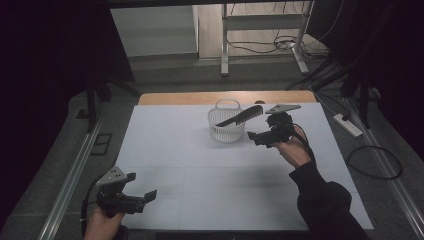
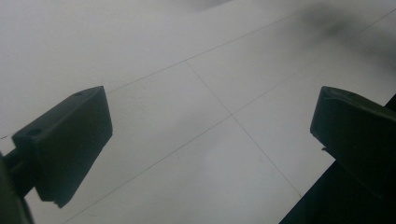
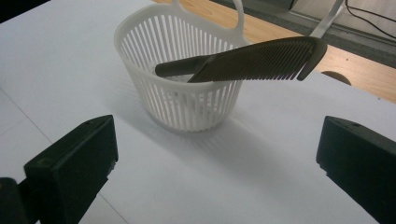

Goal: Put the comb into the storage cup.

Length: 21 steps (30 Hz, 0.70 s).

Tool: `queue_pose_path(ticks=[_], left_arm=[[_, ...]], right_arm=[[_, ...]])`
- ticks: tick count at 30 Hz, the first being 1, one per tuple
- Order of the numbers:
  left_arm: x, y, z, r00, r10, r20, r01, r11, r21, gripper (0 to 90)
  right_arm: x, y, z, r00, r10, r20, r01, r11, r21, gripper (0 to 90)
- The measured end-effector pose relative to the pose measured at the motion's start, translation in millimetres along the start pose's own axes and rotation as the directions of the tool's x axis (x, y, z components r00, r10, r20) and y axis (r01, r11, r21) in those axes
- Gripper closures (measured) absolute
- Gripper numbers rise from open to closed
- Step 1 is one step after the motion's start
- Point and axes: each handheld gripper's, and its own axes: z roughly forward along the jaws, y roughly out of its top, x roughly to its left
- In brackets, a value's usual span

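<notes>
While the right gripper [image 1: 257, 136] hovers just beside the white slatted basket [image 1: 226, 124], its jaws stand wide apart with nothing between them; in the right gripper view the two black jaws rise at 7 and 5 o'clock, and the bare white table cover [image 3: 261, 177] lies between them. Seen from the high view, this gripper sits at about 4 o'clock of the basket, apart from it, held by the person's right hand [image 1: 295, 150] in a dark sleeve [image 1: 325, 200]. The dark comb [image 1: 242, 116] lies tilted in the basket: its handle end is down inside, its toothed end rests on the rim and juts out past it toward 2 o'clock. In the right gripper view the comb [image 3: 252, 60] crosses the basket [image 3: 182, 93] mouth, teeth pointing downward, and the basket's handle loop stands at 12 o'clock. The basket stands upright on the table cover, near the far wooden edge of the table [image 1: 200, 97].

The left gripper [image 1: 145, 196] is at 7 o'clock of the table, well apart from the basket, held by the left hand [image 1: 102, 225]. Its jaws are likewise spread and empty, over plain table cover [image 2: 196, 140] in the left gripper view.
</notes>
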Motion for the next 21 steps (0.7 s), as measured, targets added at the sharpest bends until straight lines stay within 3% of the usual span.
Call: queue_pose_path(ticks=[7, 21], left_arm=[[0.6, -0.3, -0.6, 1.0, -0.002, 0.003, 0.002, 1.0, -0.004, 0.0], [1.2, -0.4, -0.7, 1.0, -0.006, 0.007, 0.006, 0.9999, -0.009, 0.0]], right_arm=[[4.1, -3.8, -5.7, 0.9998, -0.017, -0.003, 0.017, 1.0, -0.008, 0.0], [8.0, -13.7, -21.7, 1.0, -0.006, 0.002, 0.006, 1.0, -0.022, 0.0]])
